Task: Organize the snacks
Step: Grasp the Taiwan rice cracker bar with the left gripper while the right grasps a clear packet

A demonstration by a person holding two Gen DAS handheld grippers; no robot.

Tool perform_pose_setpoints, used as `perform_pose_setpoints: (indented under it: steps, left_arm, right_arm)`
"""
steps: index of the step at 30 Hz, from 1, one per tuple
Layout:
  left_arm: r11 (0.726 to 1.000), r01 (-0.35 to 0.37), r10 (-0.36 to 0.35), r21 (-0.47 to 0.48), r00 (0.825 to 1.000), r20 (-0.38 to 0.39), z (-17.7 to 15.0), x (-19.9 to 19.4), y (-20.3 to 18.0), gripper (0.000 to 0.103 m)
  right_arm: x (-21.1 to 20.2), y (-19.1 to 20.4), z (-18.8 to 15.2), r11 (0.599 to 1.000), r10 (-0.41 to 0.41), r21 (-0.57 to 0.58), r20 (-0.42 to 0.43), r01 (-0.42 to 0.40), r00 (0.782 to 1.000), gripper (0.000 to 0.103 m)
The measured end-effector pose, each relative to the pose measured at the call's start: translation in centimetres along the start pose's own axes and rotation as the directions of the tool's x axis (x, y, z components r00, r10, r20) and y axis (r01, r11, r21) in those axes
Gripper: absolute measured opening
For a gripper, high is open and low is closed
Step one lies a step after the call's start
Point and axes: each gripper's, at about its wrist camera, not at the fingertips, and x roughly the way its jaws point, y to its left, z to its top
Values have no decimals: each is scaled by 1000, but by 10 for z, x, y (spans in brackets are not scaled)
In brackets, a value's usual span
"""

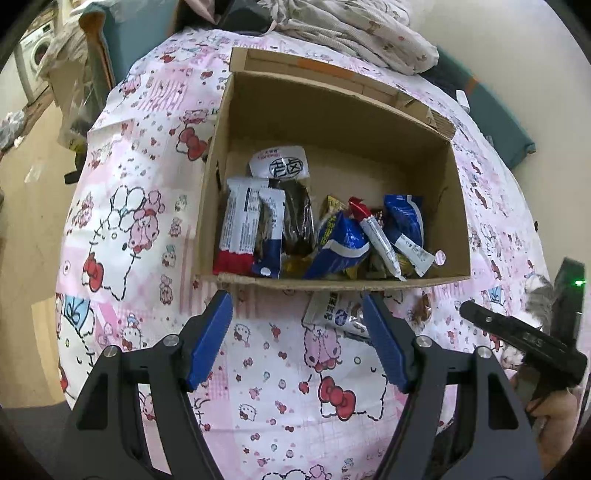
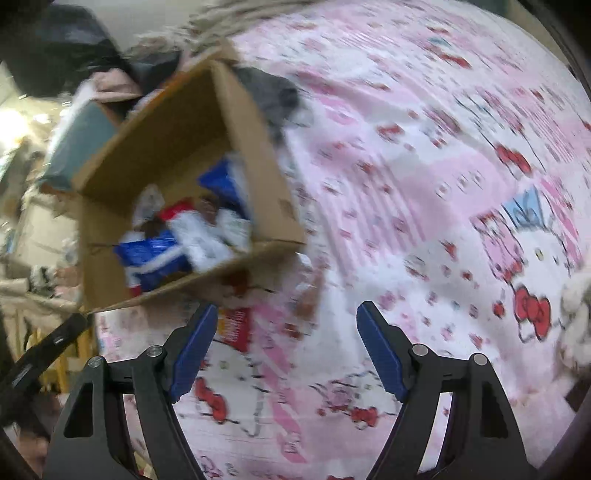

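An open cardboard box (image 1: 458, 206) stands on a pink cartoon-print sheet and holds several snack packets (image 1: 332, 236). A white snack packet (image 1: 338, 310) lies on the sheet just outside the box's near wall. My left gripper (image 1: 297, 306) is open and empty, just short of that wall, with the packet by its right finger. My right gripper (image 2: 286, 317) is open and empty above the sheet. In the blurred right wrist view the box (image 2: 273, 192) sits to the upper left, and a red-and-white packet (image 2: 234, 328) lies by the left finger.
The patterned sheet (image 1: 147, 221) covers the whole surface. Folded cloth (image 1: 354, 26) is piled behind the box. The other gripper's black body (image 1: 524, 339) shows at the right edge. A washing machine (image 1: 35, 55) stands far left beyond the sheet's edge.
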Motion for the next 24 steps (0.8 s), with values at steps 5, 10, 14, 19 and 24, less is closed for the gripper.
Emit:
perform_pose_setpoints:
  steps: [5, 10, 14, 19, 24]
  left_arm:
    - [1000, -12, 11, -20, 1000, -20, -7, 5, 3, 70]
    - [998, 4, -6, -60, 999, -46, -7, 11, 11, 70]
    - [998, -14, 12, -59, 999, -42, -5, 12, 14, 70]
    - [996, -14, 8, -90, 998, -58, -4, 18, 20, 70]
    - [995, -12, 5, -98, 998, -68, -2, 24, 20, 70]
  right_arm:
    - [9, -20, 6, 994, 3, 108, -21, -1, 1000, 81]
    - [14, -18, 10, 987, 55, 154, -37, -48, 998, 81]
    - [34, 0, 16, 995, -18, 100, -81, 26, 997, 81]
    - [72, 25, 18, 985, -168, -70, -137, 159, 976, 63]
    - [82, 42, 14, 972, -181, -172, -125, 159, 975, 18]
